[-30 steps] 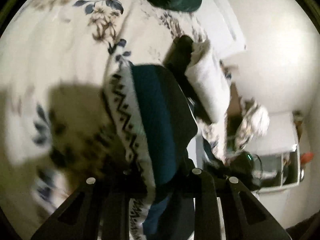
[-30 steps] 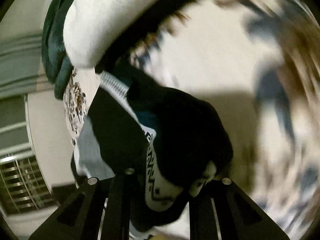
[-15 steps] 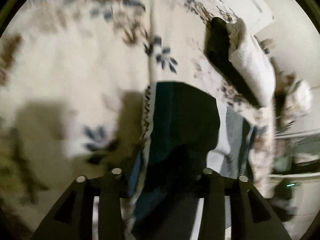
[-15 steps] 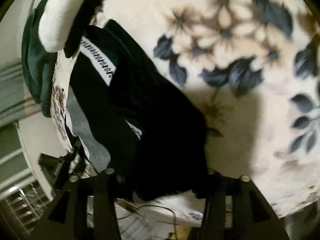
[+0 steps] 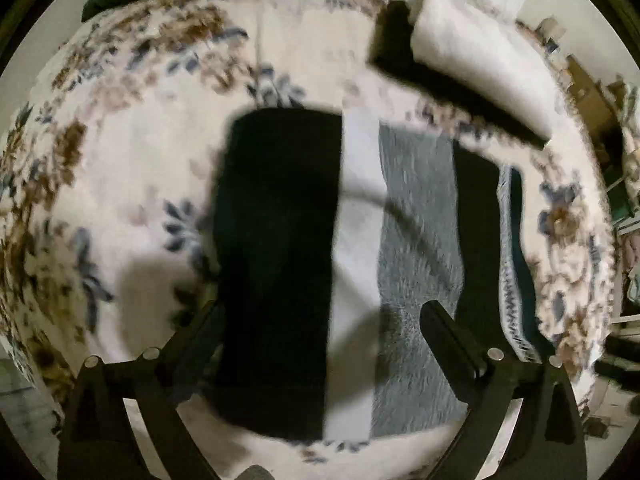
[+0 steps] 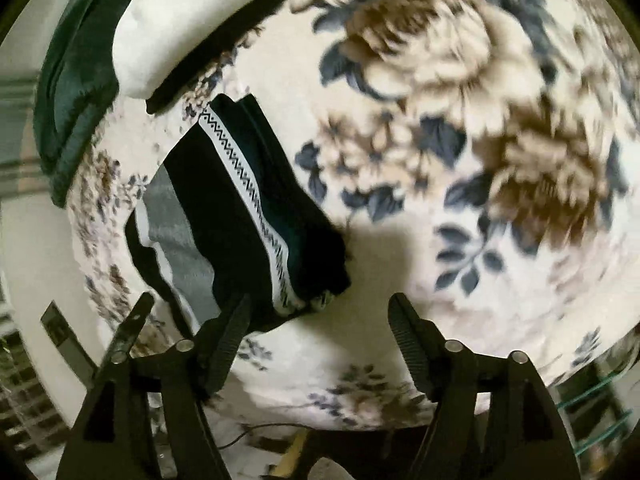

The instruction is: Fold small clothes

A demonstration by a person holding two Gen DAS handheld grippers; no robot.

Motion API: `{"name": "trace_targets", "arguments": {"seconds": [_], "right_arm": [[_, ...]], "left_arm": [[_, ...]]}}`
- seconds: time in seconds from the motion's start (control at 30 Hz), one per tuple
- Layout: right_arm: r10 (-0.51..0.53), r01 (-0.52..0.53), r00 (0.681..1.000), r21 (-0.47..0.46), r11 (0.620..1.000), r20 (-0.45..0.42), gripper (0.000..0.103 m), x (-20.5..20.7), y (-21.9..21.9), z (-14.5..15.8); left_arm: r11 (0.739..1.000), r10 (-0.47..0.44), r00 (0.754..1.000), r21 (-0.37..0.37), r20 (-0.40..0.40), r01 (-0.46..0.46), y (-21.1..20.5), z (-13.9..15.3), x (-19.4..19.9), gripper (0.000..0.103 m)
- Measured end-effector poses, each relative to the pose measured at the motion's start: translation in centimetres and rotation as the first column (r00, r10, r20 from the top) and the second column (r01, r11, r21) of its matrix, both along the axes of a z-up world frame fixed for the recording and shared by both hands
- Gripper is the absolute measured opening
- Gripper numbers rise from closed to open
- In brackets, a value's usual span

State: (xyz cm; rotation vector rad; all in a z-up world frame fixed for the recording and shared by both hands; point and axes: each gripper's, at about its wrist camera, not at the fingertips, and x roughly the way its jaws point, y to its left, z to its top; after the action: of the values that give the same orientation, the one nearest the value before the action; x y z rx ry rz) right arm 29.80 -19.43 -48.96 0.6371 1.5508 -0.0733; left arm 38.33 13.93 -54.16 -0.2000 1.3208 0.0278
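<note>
The folded garment (image 5: 320, 272) lies flat on the flowered blanket (image 5: 132, 184), a tidy rectangle striped black, white, grey and black again, with a zigzag-trimmed teal edge along its far right side. Over it hangs the left gripper (image 5: 320, 312), pointing steeply down, its fingers (image 5: 448, 336) spread wide and opening further; the cloth shows between them, but neither finger seems to press on it, though blur makes that hard to be sure of.

From the right wrist view the same garment (image 6: 236, 216) sits to the left, zigzag trim running diagonally across it. The right gripper (image 6: 320, 312) is opening too, fingers (image 6: 408, 336) apart; the left finger overlaps the garment's near edge in the picture, and only blanket (image 6: 460, 120) lies in the gap.

Beyond the garment, a white pillow (image 5: 472, 52) with a dark underside rests on the blanket, and a dark green cover (image 6: 72, 80) lies bunched at the bed's far edge.
</note>
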Motion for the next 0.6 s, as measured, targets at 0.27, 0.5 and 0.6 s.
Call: {"name": "trace_targets", "arguments": {"seconds": [0.27,0.5,0.6], "right_arm": [[0.158,-0.147,0.982,-0.111,0.983,0.100,0.075,10.0,2.5,-2.0],[0.219,-0.202,0.969,-0.138,0.970,0.116,0.067,17.0,5.1,-7.0],[0.230,-0.215,0.968,-0.140,0.967,0.104,0.039,18.0,5.6,-8.0]], "left_arm": [[1.000,-0.002,0.999,0.016,-0.054,0.003,-1.5,-5.3,1.1,0.103],[0.998,0.035,0.999,-0.046,-0.030,-0.036,-0.4,-6.5,1.5,0.103],[0.999,0.041,0.999,-0.035,-0.024,-0.042,-0.4,-6.4,1.3,0.103]]}}
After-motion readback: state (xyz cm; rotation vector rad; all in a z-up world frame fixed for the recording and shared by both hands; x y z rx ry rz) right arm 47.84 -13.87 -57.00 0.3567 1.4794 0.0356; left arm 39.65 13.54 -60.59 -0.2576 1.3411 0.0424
